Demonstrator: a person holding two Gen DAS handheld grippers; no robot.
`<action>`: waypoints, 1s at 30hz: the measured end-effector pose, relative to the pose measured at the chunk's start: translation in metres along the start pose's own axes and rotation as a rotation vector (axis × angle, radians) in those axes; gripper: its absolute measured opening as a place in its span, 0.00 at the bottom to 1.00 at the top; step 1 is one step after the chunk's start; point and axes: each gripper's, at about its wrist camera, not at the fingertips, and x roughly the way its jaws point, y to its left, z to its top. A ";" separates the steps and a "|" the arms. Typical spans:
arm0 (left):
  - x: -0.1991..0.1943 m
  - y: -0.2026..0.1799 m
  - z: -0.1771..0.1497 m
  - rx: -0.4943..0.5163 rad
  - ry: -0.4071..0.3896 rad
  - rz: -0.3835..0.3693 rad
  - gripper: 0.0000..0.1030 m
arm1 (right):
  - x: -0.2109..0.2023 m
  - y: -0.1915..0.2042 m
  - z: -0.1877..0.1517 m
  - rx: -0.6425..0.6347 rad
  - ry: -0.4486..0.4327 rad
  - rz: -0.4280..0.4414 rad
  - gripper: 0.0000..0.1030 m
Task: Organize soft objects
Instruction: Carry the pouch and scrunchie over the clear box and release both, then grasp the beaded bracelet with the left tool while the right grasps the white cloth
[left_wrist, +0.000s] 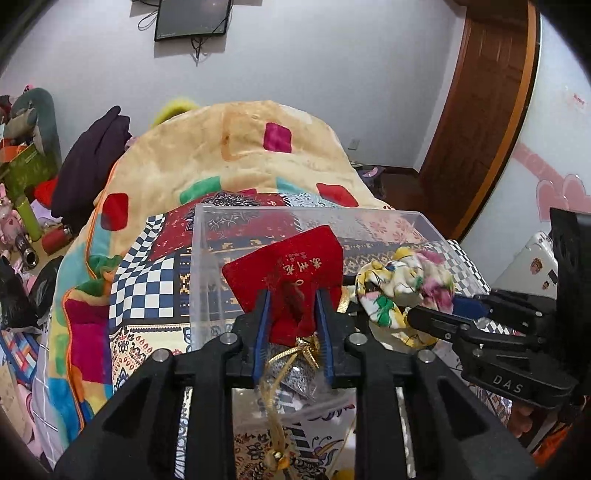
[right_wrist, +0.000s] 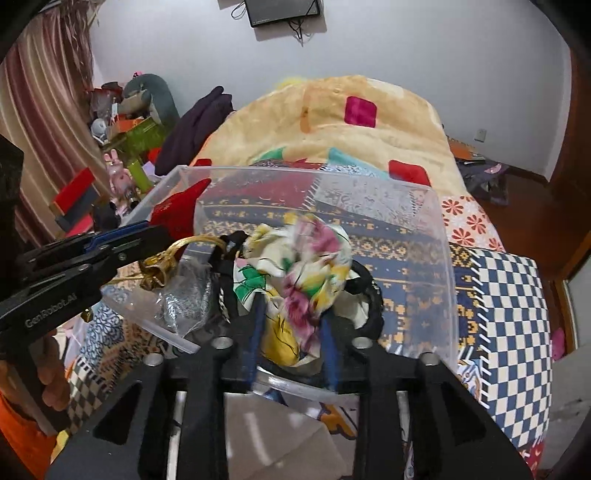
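My left gripper (left_wrist: 293, 295) is shut on a red velvet pouch (left_wrist: 291, 258) with gold cords and holds it over the clear plastic box (left_wrist: 199, 258). My right gripper (right_wrist: 291, 306) is shut on a crumpled floral cloth (right_wrist: 306, 258) above the same box (right_wrist: 436, 258). The right gripper also shows in the left wrist view (left_wrist: 428, 314), with the floral cloth (left_wrist: 402, 284) in it. The left gripper shows at the left of the right wrist view (right_wrist: 147, 232), holding the red pouch (right_wrist: 177, 210). A silver glitter bag (right_wrist: 184, 295) and a black strap (right_wrist: 221, 280) lie inside the box.
The box sits on a bed with a patterned patchwork sheet (left_wrist: 147, 280). A bunched yellow blanket (left_wrist: 229, 147) lies behind it. Clutter and toys (right_wrist: 125, 140) stand at the left. A wooden door (left_wrist: 480, 110) is at the right.
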 end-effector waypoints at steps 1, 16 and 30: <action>-0.001 -0.001 0.000 0.003 0.000 0.001 0.30 | -0.003 0.000 0.000 -0.003 -0.008 -0.007 0.40; -0.073 -0.010 -0.013 0.018 -0.120 -0.013 0.93 | -0.076 0.008 -0.009 -0.045 -0.168 -0.008 0.81; -0.065 0.006 -0.074 -0.037 0.006 0.030 0.98 | -0.052 0.026 -0.054 -0.076 -0.042 0.049 0.87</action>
